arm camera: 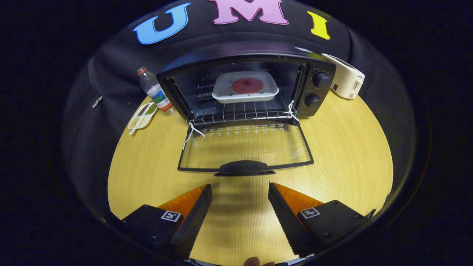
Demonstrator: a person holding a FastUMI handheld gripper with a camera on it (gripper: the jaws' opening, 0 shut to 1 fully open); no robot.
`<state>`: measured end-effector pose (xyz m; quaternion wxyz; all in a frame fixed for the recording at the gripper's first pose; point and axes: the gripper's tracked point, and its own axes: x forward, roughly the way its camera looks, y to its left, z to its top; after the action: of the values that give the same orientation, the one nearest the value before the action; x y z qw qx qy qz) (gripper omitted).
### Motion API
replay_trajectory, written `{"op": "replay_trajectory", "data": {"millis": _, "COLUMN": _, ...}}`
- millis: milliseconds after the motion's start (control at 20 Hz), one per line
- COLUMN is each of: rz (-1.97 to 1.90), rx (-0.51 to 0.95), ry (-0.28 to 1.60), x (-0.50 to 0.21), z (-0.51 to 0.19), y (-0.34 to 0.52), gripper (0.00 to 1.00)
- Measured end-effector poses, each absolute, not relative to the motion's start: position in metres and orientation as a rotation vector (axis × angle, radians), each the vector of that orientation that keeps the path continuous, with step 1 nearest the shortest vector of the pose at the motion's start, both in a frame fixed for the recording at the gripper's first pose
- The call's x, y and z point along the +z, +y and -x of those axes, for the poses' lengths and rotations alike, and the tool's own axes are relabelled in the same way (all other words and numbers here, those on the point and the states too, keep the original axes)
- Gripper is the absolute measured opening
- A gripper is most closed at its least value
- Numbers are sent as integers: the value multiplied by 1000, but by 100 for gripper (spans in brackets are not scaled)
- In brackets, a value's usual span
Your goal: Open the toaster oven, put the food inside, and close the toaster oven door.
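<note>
A black toaster oven (317,70) stands at the back of the round wooden table (351,155). Its glass door (245,147) is folded all the way down and lies flat towards me. The door's black handle (244,167) is just ahead of my fingers. On the wire rack inside sits a white tray (221,90) holding a round red piece of food (247,85). My gripper (240,190) hovers over the table in front of the door, open, with nothing between its fingers.
A plastic water bottle (153,90) and a small white dish with snacks (142,116) stand left of the oven. A white appliance (345,79) stands to its right. White strings (192,133) hang at the door hinges. Bare tabletop lies on both sides of the door.
</note>
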<state>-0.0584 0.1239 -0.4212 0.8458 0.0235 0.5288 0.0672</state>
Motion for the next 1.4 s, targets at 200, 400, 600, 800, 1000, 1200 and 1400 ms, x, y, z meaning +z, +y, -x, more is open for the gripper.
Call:
{"op": "replay_trajectory", "data": {"millis": 200, "rz": 7, "rx": 136, "ry": 1155, "x": -453, "z": 58, "y": 118, "gripper": 100}}
{"op": "replay_trajectory", "data": {"millis": 400, "rz": 16, "rx": 126, "ry": 1157, "x": -479, "z": 47, "y": 120, "gripper": 100}}
{"op": "replay_trajectory", "data": {"millis": 600, "rz": 7, "rx": 96, "ry": 1170, "x": -484, "z": 38, "y": 116, "gripper": 100}}
{"op": "replay_trajectory", "data": {"millis": 800, "rz": 25, "rx": 72, "ry": 1175, "x": -487, "z": 33, "y": 114, "gripper": 99}}
{"op": "replay_trajectory", "data": {"millis": 1000, "rz": 18, "rx": 69, "ry": 1161, "x": -481, "z": 33, "y": 115, "gripper": 99}}
{"op": "replay_trajectory", "data": {"millis": 1200, "rz": 19, "rx": 72, "ry": 1090, "x": -464, "z": 36, "y": 115, "gripper": 99}}
{"op": "replay_trajectory", "data": {"millis": 1400, "rz": 11, "rx": 84, "ry": 995, "x": -440, "z": 34, "y": 114, "gripper": 99}}
